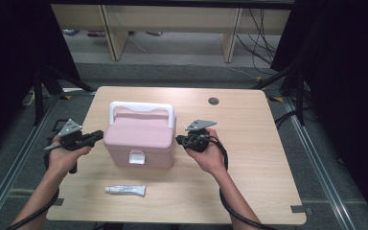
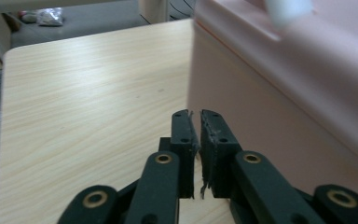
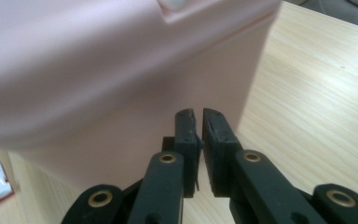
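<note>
Sitting between both nearly closed jaws, seemingly untouched: the pink box (image 1: pixel 140 139).

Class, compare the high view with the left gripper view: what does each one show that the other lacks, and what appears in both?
High view alone: the white toothpaste-like tube near the table's front edge, the box's white carrying handle and front latch, the right gripper and both hands. Left gripper view alone: a close look at the left gripper, its black jaws a narrow slit apart with nothing between them. Shared: the pale pink plastic box and the light wooden table.
</note>
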Available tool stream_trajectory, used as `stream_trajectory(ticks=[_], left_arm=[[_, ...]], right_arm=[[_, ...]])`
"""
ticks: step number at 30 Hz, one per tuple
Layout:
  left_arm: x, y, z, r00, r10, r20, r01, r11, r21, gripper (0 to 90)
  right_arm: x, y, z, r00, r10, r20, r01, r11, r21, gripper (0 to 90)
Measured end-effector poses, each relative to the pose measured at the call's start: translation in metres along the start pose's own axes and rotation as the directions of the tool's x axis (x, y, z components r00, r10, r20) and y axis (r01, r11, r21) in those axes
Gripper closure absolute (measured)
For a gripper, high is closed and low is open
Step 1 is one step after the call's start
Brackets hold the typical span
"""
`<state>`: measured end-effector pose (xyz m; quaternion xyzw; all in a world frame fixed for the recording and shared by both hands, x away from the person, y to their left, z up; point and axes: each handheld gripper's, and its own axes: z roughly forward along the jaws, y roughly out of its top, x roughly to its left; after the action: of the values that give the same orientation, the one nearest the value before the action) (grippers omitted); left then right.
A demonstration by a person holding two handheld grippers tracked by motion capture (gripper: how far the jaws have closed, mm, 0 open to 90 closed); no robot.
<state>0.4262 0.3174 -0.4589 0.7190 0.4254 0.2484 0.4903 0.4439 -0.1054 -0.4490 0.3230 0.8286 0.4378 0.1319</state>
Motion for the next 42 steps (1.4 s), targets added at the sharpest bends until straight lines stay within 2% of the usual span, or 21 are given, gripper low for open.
stream_trajectory(ticks=[2, 3, 4, 6, 8, 9, 10, 11, 14, 15, 19, 20, 21, 22, 24, 29, 33, 35, 37, 40, 42], left_arm=[[0.001, 0.0, -0.004, 0.9998, -0.017, -0.011, 0.017, 0.9999, -0.001, 76.9], [0.003, 0.001, -0.006, 0.9997, -0.021, -0.009, 0.021, 0.9996, -0.019, 76.9], [0.003, 0.002, -0.012, 0.9969, -0.071, -0.034, 0.07, 0.9971, -0.03, 71.1], [0.004, 0.003, -0.014, 0.9968, -0.073, -0.033, 0.071, 0.9967, -0.04, 68.1], [0.006, 0.007, -0.017, 0.9934, -0.108, -0.038, 0.106, 0.9934, -0.045, 58.3], [0.007, 0.008, -0.017, 0.9925, -0.115, -0.041, 0.113, 0.9925, -0.045, 55.3], [0.007, 0.009, -0.017, 0.9911, -0.125, -0.046, 0.123, 0.9913, -0.048, 53.1], [0.007, 0.01, -0.017, 0.9901, -0.132, -0.049, 0.129, 0.9905, -0.047, 50.5], [0.007, 0.014, -0.017, 0.9878, -0.149, -0.046, 0.146, 0.9874, -0.062, 44.9], [0.007, 0.015, -0.017, 0.9846, -0.169, -0.046, 0.165, 0.9837, -0.072, 44.1], [0.006, 0.019, -0.018, 0.9836, -0.175, -0.043, 0.171, 0.9822, -0.077, 42.1], [0.007, 0.02, -0.018, 0.9839, -0.174, -0.04, 0.171, 0.9821, -0.08, 41.5], [0.008, 0.021, -0.018, 0.986, -0.164, -0.03, 0.161, 0.9826, -0.094, 41.3], [0.008, 0.021, -0.018, 0.986, -0.164, -0.03, 0.161, 0.9826, -0.094, 41.1], [0.006, 0.025, -0.024, 0.9813, -0.19, -0.032, 0.186, 0.9773, -0.102, 40.9], [0.008, 0.029, -0.022, 0.9816, -0.19, -0.013, 0.188, 0.976, -0.11, 42.6], [0.009, 0.036, -0.019, 0.9812, -0.193, 0.003, 0.192, 0.9736, -0.124, 43.6], [0.007, 0.042, -0.02, 0.9802, -0.198, 0.008, 0.197, 0.9711, -0.134, 44.1], [0.006, 0.048, -0.022, 0.9809, -0.194, 0.015, 0.194, 0.9704, -0.143, 44.4], [0.001, 0.058, -0.022, 0.9828, -0.183, 0.02, 0.184, 0.972, -0.145, 45.0], [-0.006, 0.066, -0.017, 0.988, -0.143, 0.06, 0.15, 0.9792, -0.137, 44.9]], right_arm=[[-0.001, -0.002, -0.003, 0.9999, 0.013, 0.007, -0.013, 1.0, -0.007, 84.7], [-0.004, -0.004, -0.007, 0.9999, -0.007, 0.008, 0.007, 1.0, -0.013, 84.2], [-0.007, -0.009, -0.016, 0.9998, 0.008, 0.02, -0.008, 1.0, -0.005, 82.8], [-0.009, -0.012, -0.021, 0.9993, 0.017, 0.034, -0.017, 1.0, -0.004, 82.0], [-0.016, -0.021, -0.035, 0.9985, 0.002, 0.055, -0.002, 1.0, -0.007, 79.2], [-0.015, -0.024, -0.042, 0.9969, 0.046, 0.064, -0.047, 0.999, 0.014, 78.4], [-0.019, -0.026, -0.046, 0.9971, 0.017, 0.074, -0.017, 1.0, 0.0, 78.0], [-0.018, -0.03, -0.049, 0.9961, 0.047, 0.075, -0.046, 0.999, -0.015, 77.7], [-0.019, -0.038, -0.06, 0.995, 0.05, 0.086, -0.049, 0.999, -0.024, 76.8], [-0.019, -0.04, -0.061, 0.9947, 0.052, 0.088, -0.05, 0.998, -0.033, 76.6], [-0.017, -0.046, -0.066, 0.9933, 0.079, 0.085, -0.075, 0.996, -0.042, 75.9], [-0.015, -0.047, -0.067, 0.992, 0.084, 0.094, -0.082, 0.996, -0.024, 75.7], [-0.015, -0.047, -0.066, 0.9936, 0.05, 0.101, -0.046, 0.998, -0.041, 75.6], [-0.013, -0.047, -0.067, 0.9941, 0.063, 0.089, -0.061, 0.998, -0.024, 75.4], [-0.009, -0.047, -0.067, 0.9954, 0.045, 0.084, -0.043, 0.999, -0.029, 75.2], [-0.004, -0.046, -0.064, 0.9976, 0.04, 0.057, -0.038, 0.999, -0.033, 73.5], [0.0, -0.046, -0.062, 0.9971, 0.035, 0.067, -0.033, 0.999, -0.035, 72.9], [0.003, -0.047, -0.06, 0.9986, 0.034, 0.04, -0.032, 0.999, -0.034, 72.5], [0.004, -0.046, -0.06, 0.9985, 0.035, 0.041, -0.033, 0.999, -0.033, 72.3], [0.007, -0.044, -0.061, 0.9972, 0.047, 0.059, -0.045, 0.999, -0.027, 71.9], [0.009, -0.04, -0.061, 0.9982, 0.013, 0.059, -0.011, 0.999, -0.037, 71.4]])
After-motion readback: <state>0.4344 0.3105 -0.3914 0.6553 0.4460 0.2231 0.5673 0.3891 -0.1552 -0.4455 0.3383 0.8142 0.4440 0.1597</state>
